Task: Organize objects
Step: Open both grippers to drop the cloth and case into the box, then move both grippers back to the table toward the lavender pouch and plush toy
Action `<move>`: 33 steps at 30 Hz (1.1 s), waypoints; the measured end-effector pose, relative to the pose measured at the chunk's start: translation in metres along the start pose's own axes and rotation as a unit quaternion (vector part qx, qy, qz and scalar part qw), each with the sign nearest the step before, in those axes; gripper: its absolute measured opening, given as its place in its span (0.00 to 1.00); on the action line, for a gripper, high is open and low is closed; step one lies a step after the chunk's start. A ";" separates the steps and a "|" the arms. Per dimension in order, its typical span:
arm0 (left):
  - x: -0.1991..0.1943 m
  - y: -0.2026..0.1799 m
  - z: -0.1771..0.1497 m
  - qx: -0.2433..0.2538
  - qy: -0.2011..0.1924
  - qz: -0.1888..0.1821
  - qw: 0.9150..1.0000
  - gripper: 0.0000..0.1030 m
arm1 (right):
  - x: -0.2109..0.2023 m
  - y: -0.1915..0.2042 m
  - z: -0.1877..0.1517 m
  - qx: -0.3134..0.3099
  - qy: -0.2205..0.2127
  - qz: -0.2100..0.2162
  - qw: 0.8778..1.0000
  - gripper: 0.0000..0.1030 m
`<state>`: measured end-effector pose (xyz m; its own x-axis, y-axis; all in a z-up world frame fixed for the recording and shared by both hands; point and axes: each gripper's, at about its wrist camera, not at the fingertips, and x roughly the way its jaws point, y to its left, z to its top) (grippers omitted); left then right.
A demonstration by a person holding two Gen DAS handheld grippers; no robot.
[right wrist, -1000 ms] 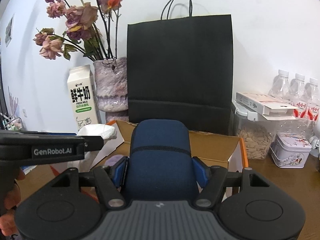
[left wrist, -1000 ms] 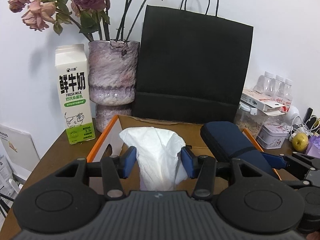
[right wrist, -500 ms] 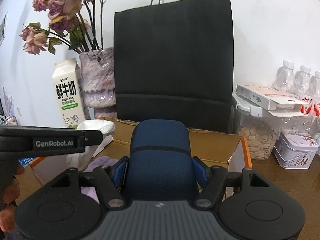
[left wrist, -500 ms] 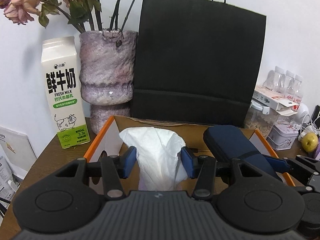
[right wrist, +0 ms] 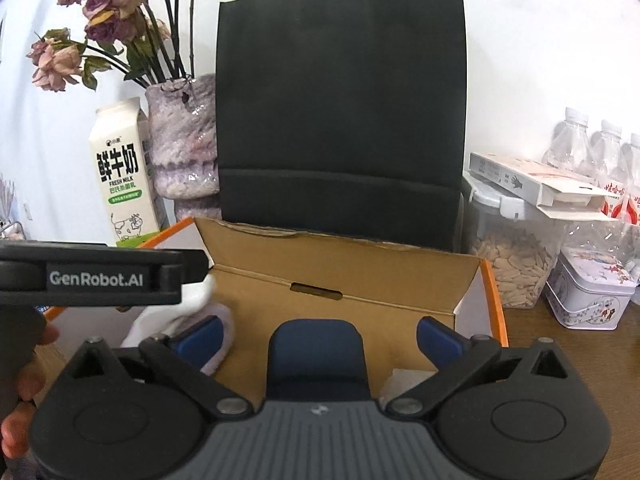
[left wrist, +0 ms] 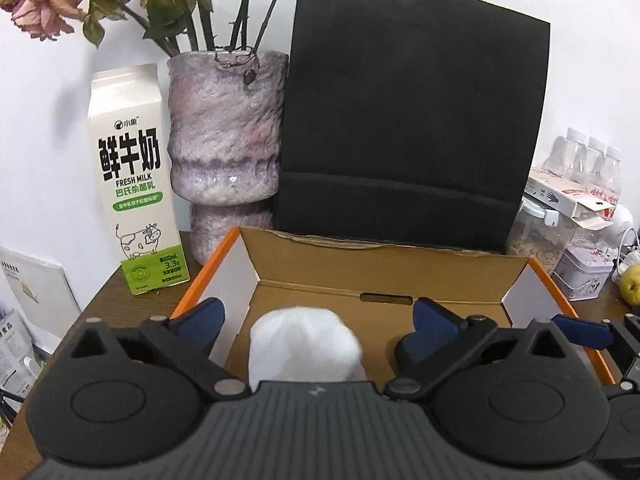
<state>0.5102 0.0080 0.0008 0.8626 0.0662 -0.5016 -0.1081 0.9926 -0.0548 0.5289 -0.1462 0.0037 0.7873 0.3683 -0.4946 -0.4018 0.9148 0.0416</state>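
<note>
The white tissue bundle (left wrist: 304, 344) sits down inside the cardboard box (left wrist: 384, 276), on its left side, and the dark blue case (right wrist: 316, 356) lies beside it nearer the middle. Both are in, so this pair looks delivered.

Your left gripper (left wrist: 316, 330) has just been opening: the jaws now stand wide, with the tissue between them and clear gaps either side, nothing pressing on it. Your right gripper (right wrist: 318, 340) has done the same, spread wide around the blue case, pads off it. So both are empty, hanging over the box mouth.

Around the box, plenty stands on the wooden table (right wrist: 560, 344): the milk carton (left wrist: 132, 176) and the purple vase (left wrist: 224, 148) to the left, the black paper bag (left wrist: 412, 112) right behind, then the seed jar (right wrist: 512, 256), the little tin (right wrist: 588, 292) and the water bottles (right wrist: 600, 160) off to the right. Whether any of those still belongs in the box, I can't tell. My guess is you lift both grippers clear and look for the next item.
</note>
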 end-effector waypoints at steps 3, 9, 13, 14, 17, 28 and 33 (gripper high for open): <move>0.000 0.001 0.000 0.000 0.000 0.003 1.000 1.00 | 0.001 0.000 0.000 0.001 0.001 -0.002 1.000 1.00; -0.003 0.001 0.000 0.000 -0.002 0.003 1.000 1.00 | -0.001 0.000 0.000 0.001 0.002 0.000 1.000 1.00; -0.012 0.001 -0.001 0.000 -0.006 0.002 1.000 1.00 | -0.008 0.001 0.001 0.002 -0.001 0.003 1.000 1.00; -0.015 0.001 -0.001 0.002 -0.007 0.001 1.000 1.00 | -0.010 0.002 0.001 0.002 -0.002 0.004 1.000 1.00; -0.026 0.002 -0.002 0.004 -0.015 0.000 1.000 1.00 | -0.018 0.004 0.001 0.001 -0.006 0.007 1.000 1.00; -0.071 0.007 -0.017 -0.002 -0.023 -0.003 1.000 1.00 | -0.055 0.015 -0.014 -0.001 -0.009 0.010 1.000 1.00; -0.093 0.009 -0.027 -0.005 -0.022 -0.006 1.000 1.00 | -0.074 0.023 -0.024 -0.003 -0.009 0.010 1.000 1.00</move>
<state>0.4158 0.0082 0.0234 0.8847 0.0583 -0.4626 -0.1014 0.9924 -0.0690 0.4501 -0.1564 0.0200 0.7870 0.3894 -0.4785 -0.4205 0.9061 0.0458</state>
